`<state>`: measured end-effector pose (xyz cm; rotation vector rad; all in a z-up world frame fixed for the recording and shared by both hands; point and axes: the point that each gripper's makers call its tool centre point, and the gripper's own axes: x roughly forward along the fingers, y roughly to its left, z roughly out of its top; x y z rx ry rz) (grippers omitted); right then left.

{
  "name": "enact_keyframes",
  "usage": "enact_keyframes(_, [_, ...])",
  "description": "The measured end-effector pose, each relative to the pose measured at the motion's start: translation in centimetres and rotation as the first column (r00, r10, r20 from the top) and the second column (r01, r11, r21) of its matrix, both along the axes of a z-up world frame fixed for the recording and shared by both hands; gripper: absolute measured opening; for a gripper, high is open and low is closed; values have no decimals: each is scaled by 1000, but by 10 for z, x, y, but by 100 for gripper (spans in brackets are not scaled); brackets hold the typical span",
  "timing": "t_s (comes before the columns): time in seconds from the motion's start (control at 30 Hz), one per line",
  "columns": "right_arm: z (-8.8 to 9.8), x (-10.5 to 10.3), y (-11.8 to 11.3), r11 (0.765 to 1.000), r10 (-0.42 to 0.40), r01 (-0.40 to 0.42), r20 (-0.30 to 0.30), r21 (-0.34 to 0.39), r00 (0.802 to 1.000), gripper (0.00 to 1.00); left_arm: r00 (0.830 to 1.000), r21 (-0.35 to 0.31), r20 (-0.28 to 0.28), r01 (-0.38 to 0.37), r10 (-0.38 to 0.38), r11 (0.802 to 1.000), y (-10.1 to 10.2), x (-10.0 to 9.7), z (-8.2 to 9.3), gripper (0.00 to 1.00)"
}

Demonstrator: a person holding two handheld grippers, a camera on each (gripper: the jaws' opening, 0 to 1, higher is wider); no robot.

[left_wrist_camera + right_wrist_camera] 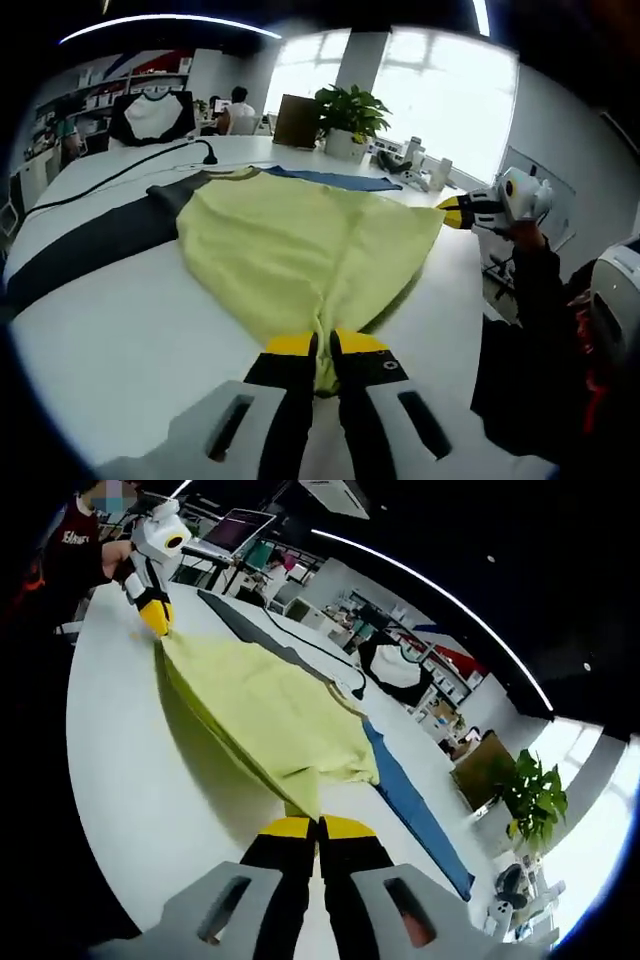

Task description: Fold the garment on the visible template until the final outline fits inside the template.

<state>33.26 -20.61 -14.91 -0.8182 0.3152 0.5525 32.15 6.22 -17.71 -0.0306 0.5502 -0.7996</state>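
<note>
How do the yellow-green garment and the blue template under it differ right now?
The yellow-green garment is lifted and stretched between the left gripper and right gripper, while the blue template lies flat. The garment is wide; the template shows as a narrow strip. Both are over the white table.

Yellow-green garment [300,245] – stretched taut above blue template [415,815] – corners lifted.

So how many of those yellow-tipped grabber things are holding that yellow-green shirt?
2. The left gripper pinches one corner of the yellow-green shirt at the near table edge; the right gripper pinches another corner. Each also appears in the other's view, at the shirt's far end.
</note>
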Motion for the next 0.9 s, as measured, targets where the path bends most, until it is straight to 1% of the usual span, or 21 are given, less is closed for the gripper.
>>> enact_keyframes(0.03, [1,-4,1,1000,6,-6,-1,-10,1000,0,1000,-18,-11,-22,22,1000,2,2,3,6])
enact_keyframes(0.07, [3,-9,1,1000,13,-13,-4,-21,1000,0,1000,-17,-12,-18,18,1000,3,2,5,6])
enact_keyframes(0.1, [4,-13,2,999,17,-17,-7,-31,1000,0,1000,-9,0,-12,12,1000,2,-1,7,6])
enact_keyframes(0.17, [4,-19,2,998,29,-30,-14,-62,999,0,1000,31,23,1,-2,1000,0,-4,7,6])
enact_keyframes(0.2, [4,-22,-1,995,27,-28,-15,-93,1000,0,1000,46,27,14,-16,999,0,-6,6,6])
enact_keyframes(0.23, [5,-22,-1,994,27,-28,-11,-105,1000,0,999,48,26,18,-19,999,-1,-7,6,6])
enact_keyframes(0.27, [4,-25,-2,988,42,-43,-13,-151,999,0,999,49,23,26,-27,998,-2,-10,6,6])
enact_keyframes(0.3, [1,-27,0,975,80,-82,-17,-204,997,0,999,60,25,40,-42,997,-2,-11,4,6])
enact_keyframes(0.33, [-2,-28,1,968,103,-105,-24,-226,994,0,999,67,21,41,-42,997,-1,-12,3,6])
enact_keyframes(0.37, [-12,-32,0,967,101,-115,-70,-229,992,0,999,74,20,40,-41,996,1,-12,1,6])
enact_keyframes(0.4, [-18,-34,0,968,96,-115,-95,-225,991,0,999,80,16,40,-41,996,2,-12,-1,6])
enact_keyframes(0.43, [-21,-32,1,968,100,-118,-92,-222,991,0,999,83,7,41,-42,996,3,-12,-4,6])
enact_keyframes(0.47, [-24,-33,1,969,101,-122,-107,-216,989,0,999,96,-8,49,-49,994,3,-15,-7,6])
enact_keyframes(0.5, [-31,-37,1,969,105,-134,-145,-205,984,0,998,104,-16,54,-53,993,4,-16,-9,6])
enact_keyframes(0.53, [-34,-38,1,971,107,-138,-159,-196,982,0,998,110,-21,60,-58,992,5,-18,-10,6])
enact_keyframes(0.7, [-39,-40,-3,972,94,-129,-182,-197,979,0,997,88,-43,67,-63,994,9,-20,-11,7])
enact_keyframes(0.8, [-40,-42,-4,975,95,-132,-200,-179,975,0,996,89,-53,76,-71,993,9,-22,-12,7])
enact_keyframes(0.9, [-45,-41,-7,974,89,-131,-217,-185,972,0,995,90,-55,84,-80,992,11,-22,-13,7])
